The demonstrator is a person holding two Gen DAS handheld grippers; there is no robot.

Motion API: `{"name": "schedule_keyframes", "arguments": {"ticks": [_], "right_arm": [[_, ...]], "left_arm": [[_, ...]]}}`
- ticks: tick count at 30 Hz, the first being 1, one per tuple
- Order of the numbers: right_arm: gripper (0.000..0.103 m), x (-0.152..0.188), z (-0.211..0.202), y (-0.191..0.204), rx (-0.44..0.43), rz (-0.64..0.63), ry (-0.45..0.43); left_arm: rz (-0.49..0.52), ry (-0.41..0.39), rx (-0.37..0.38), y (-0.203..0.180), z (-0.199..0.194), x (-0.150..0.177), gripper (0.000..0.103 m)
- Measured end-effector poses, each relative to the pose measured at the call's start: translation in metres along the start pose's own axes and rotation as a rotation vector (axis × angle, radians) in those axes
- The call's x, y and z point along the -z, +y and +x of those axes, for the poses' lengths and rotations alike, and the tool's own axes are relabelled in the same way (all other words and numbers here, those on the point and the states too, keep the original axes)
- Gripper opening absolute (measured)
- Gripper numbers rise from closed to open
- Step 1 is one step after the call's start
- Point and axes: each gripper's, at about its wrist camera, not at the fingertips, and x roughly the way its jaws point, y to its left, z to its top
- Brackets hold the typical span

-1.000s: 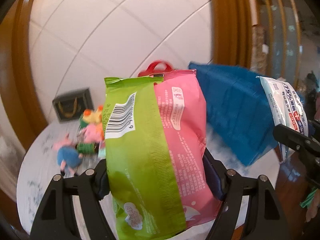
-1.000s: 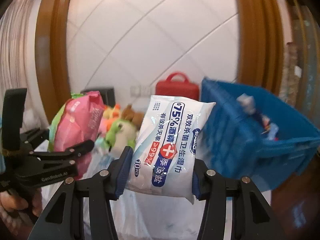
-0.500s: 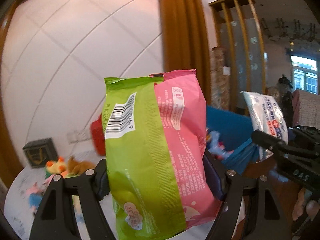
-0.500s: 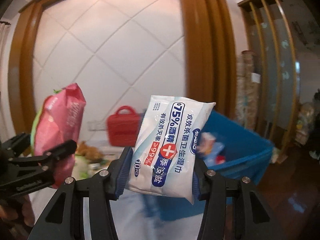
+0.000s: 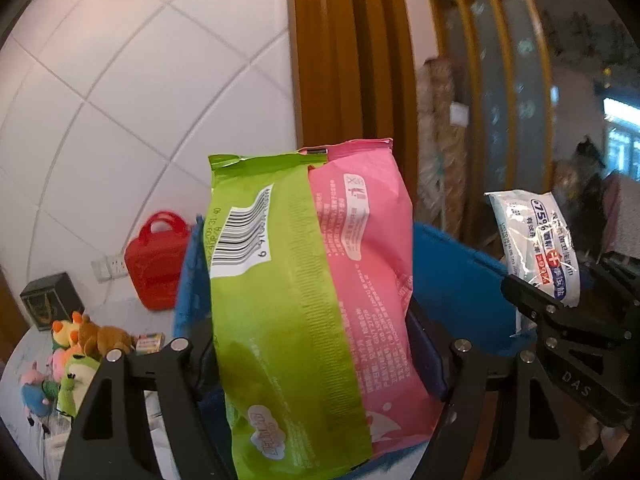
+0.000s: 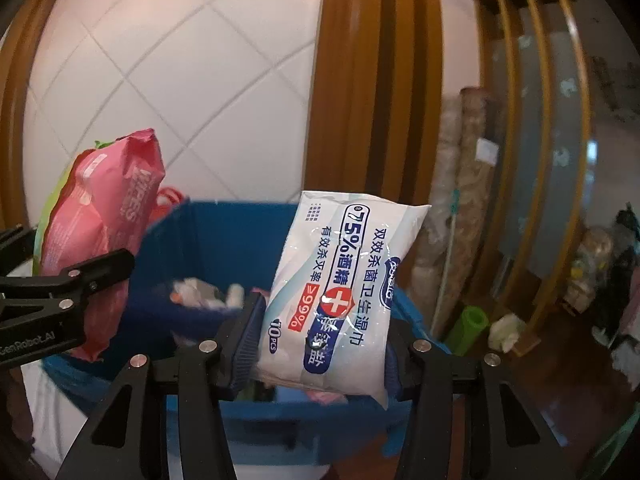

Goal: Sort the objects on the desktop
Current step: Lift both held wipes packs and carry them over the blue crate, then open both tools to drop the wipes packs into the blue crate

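Observation:
My left gripper (image 5: 308,360) is shut on a green and pink wipes pack (image 5: 304,312), held upright above the blue bin (image 5: 456,280). My right gripper (image 6: 320,332) is shut on a white 75% alcohol wipes pack (image 6: 340,288), held over the blue bin (image 6: 224,236), which holds several small items. The white pack (image 5: 536,240) and right gripper also show at the right of the left wrist view. The pink pack (image 6: 104,216) shows at the left of the right wrist view.
A red bag (image 5: 154,260) stands by the tiled wall behind the bin. Plush toys (image 5: 76,352) and a dark box (image 5: 50,304) sit on the white table (image 5: 28,360) at the left. Wooden pillars and floor clutter lie to the right.
Both grippers have swung right with their packs, from the table toward and over the blue bin. The bin now lies directly below and behind both packs.

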Motion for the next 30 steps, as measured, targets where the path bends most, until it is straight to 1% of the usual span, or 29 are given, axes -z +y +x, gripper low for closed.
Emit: {"name": "schedule_keyframes", "arguments": {"ticks": [4, 6, 8, 10, 12, 14, 16, 17, 19, 21, 22, 26, 30], "right_arm": [[0.051, 0.010, 0.044, -0.019, -0.030, 0.011, 0.063], [0.051, 0.015, 0.059, -0.023, -0.037, 0.009, 0.096], [0.051, 0.017, 0.066, -0.023, -0.047, 0.008, 0.111], [0.051, 0.017, 0.072, -0.026, -0.058, 0.011, 0.113], [0.051, 0.017, 0.072, -0.024, -0.073, 0.015, 0.108], [0.052, 0.016, 0.076, -0.025, -0.077, 0.013, 0.110], [0.053, 0.017, 0.077, -0.026, -0.077, 0.009, 0.106], [0.055, 0.016, 0.077, -0.027, -0.074, 0.005, 0.101], [0.066, 0.015, 0.074, -0.027, -0.074, -0.006, 0.081], [0.097, 0.013, 0.069, -0.028, -0.075, -0.010, 0.062], [0.102, 0.012, 0.064, -0.027, -0.077, -0.015, 0.046], [0.103, 0.013, 0.046, -0.018, -0.062, -0.063, 0.011], [0.103, 0.021, 0.030, -0.011, -0.036, -0.082, 0.023]], "left_arm": [[0.002, 0.088, -0.043, -0.014, 0.035, 0.006, 0.077], [0.003, 0.116, -0.060, -0.017, 0.046, 0.005, 0.078], [-0.001, 0.140, -0.077, -0.018, 0.056, 0.007, 0.082], [0.001, 0.141, -0.101, -0.019, 0.058, 0.008, 0.084], [0.010, 0.117, -0.135, -0.019, 0.055, 0.005, 0.085], [0.002, 0.113, -0.130, -0.019, 0.054, 0.002, 0.090], [-0.019, 0.107, -0.127, -0.014, 0.051, 0.003, 0.092], [-0.025, 0.104, -0.125, -0.014, 0.050, 0.004, 0.093], [-0.037, 0.101, -0.124, -0.011, 0.047, 0.006, 0.093], [-0.045, 0.102, -0.123, -0.011, 0.044, 0.008, 0.093], [-0.047, 0.105, -0.111, -0.010, 0.043, 0.007, 0.093], [-0.076, 0.119, -0.098, -0.007, 0.034, 0.011, 0.093], [-0.097, 0.112, -0.099, -0.003, 0.019, 0.018, 0.093]]}}
